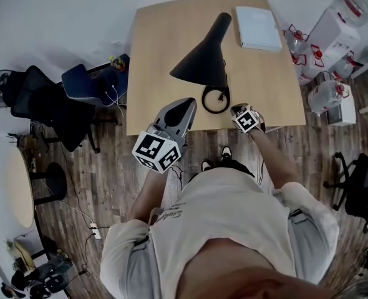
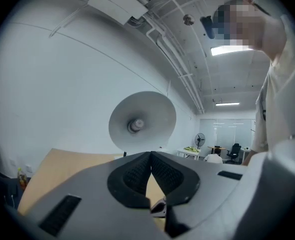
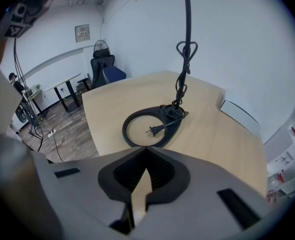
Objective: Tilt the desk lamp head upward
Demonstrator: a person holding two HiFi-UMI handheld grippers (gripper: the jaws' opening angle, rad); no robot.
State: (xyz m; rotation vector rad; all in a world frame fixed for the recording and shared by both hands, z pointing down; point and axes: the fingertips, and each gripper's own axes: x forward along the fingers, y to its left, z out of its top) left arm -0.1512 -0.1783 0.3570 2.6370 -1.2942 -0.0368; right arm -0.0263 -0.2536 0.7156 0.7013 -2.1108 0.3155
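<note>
table [image 1: 165, 48]: light wood; lamp in the middle, white box [image 1: 257, 27] at the far right corner.
lamp head [image 1: 199, 61]: black cone, wide end towards the person, above the ring base [image 1: 216, 99].
left gripper [image 1: 187, 103]: at the table's near edge, jaws pressed together, nothing in them.
left gripper view: looks up into the head's pale inside [image 2: 142, 119], bulb [image 2: 135, 126] at its centre; head view sees only the black outside.
right gripper [image 1: 237, 109]: just right of the base, jaws together, empty.
right gripper view only: cord [image 3: 180, 89] knotted along the stem, plug [image 3: 154, 130] lying inside the ring.
</note>
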